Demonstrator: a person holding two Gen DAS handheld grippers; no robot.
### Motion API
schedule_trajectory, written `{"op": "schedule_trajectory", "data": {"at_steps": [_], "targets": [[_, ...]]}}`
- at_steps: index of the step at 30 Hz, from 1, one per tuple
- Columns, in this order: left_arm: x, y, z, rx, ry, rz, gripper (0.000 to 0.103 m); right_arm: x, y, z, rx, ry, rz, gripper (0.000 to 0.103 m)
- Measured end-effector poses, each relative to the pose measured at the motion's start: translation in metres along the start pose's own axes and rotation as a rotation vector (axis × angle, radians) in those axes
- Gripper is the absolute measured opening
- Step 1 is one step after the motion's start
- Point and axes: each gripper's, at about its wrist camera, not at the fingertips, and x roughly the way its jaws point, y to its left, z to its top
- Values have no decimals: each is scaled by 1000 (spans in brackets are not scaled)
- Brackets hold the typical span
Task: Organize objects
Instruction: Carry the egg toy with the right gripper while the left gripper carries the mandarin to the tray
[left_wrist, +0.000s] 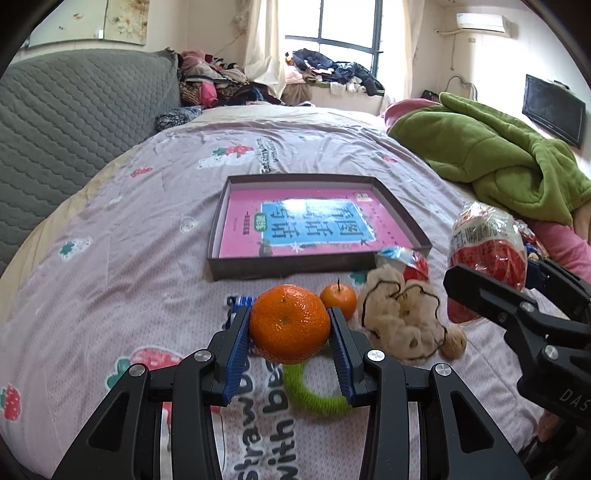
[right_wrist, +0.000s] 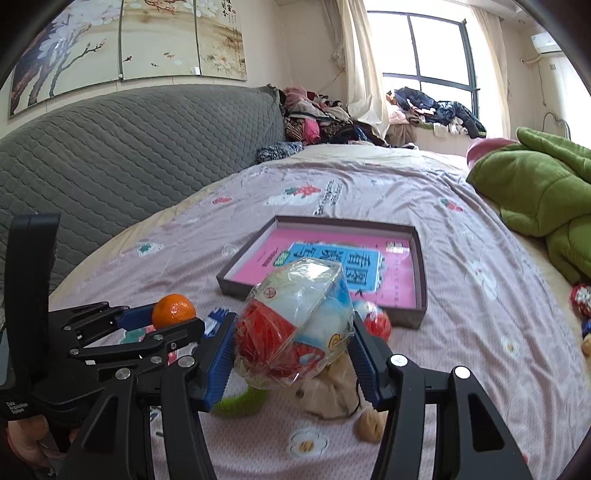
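A: Orange first. My left tool (left_wrist: 290, 328) is clamped on the large mandarin (left_wrist: 289, 323), blue pads pressing its two sides, fruit clear of the bed sheet (left_wrist: 110, 229).

B: And the right?

A: My right tool (right_wrist: 291, 343) grips the crinkly plastic packet (right_wrist: 295, 325), red and white inside, across its width. The wrap bulges above the pads, so the jaws stand wide; I judge a tighter squeeze would crush it.

B: Why both held out front?

A: The shallow box (left_wrist: 402, 214) lies straight ahead on the bed, open side up, a pink book flat in its bottom. I read it as the collecting place, so both loads point toward it.

B: What is left?

A: The small mandarin (left_wrist: 338, 297), cream yarn bundle (left_wrist: 402, 317), green ring (left_wrist: 314, 395) and walnut (left_wrist: 454, 343) lie on the sheet just short of the box's near wall.

B: Risk?

A: The packet is slippery; the fruit would roll if dropped.
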Motion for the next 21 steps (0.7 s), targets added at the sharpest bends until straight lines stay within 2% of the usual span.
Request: {"op": "schedule_trajectory", "data": {"at_steps": [13,16,21], "targets": [[15,-2,34,9,-9,-3,42,8,-18,27,-11,-36,7,57],[22,1,42,-5,5,-23,42,10,-25,33,1,-39,15,57],[30,2,52,0,4,2,42,15,-36,46,-16,-57,-5,57]]}}
